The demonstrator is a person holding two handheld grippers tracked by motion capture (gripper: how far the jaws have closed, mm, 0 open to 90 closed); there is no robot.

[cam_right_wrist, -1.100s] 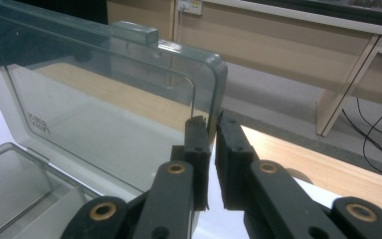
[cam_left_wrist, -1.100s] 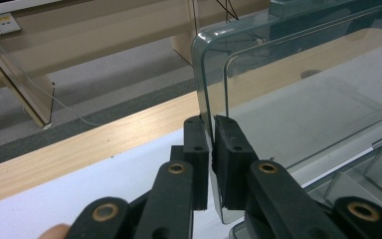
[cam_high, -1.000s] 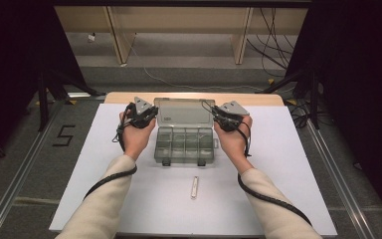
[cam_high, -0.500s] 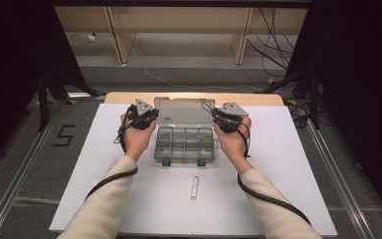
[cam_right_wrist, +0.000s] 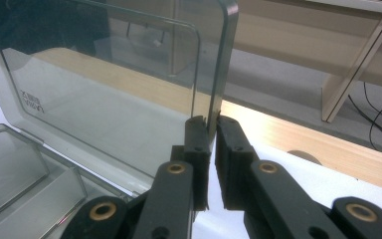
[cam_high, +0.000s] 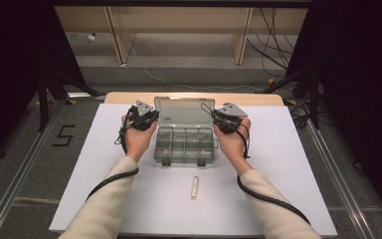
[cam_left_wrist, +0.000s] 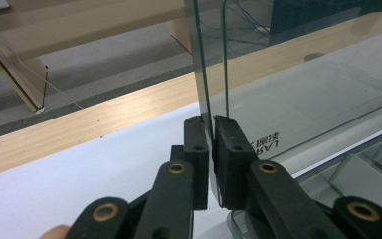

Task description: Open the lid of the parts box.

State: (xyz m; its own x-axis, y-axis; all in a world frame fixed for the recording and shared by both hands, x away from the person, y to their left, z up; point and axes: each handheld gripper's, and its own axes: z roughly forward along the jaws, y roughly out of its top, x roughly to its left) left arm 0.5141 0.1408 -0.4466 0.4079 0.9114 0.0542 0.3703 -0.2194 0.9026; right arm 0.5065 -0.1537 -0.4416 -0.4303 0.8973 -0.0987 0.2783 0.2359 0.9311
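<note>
The left gripper has its jaws clenched on the left edge of the clear lid, the thin plastic running up between the two black pads in the left gripper view. The right gripper grasps the opposite edge of the same lid in the same way, its jaws pinched on the rim just below the rounded top corner. The lid stands raised, roughly upright and leaning a little back, hinged along the far side of the compartment box. A small printed label sits on the lid's lower part.

From the high view, the left gripper and right gripper flank the lid, each held in a hand, with sleeved forearms coming in from below. The box lies open on the white sheet covering the bench, near its far middle, its divided tray looking bare. A small clear tube-like piece lies on the sheet nearer the person, well apart from the box.
</note>
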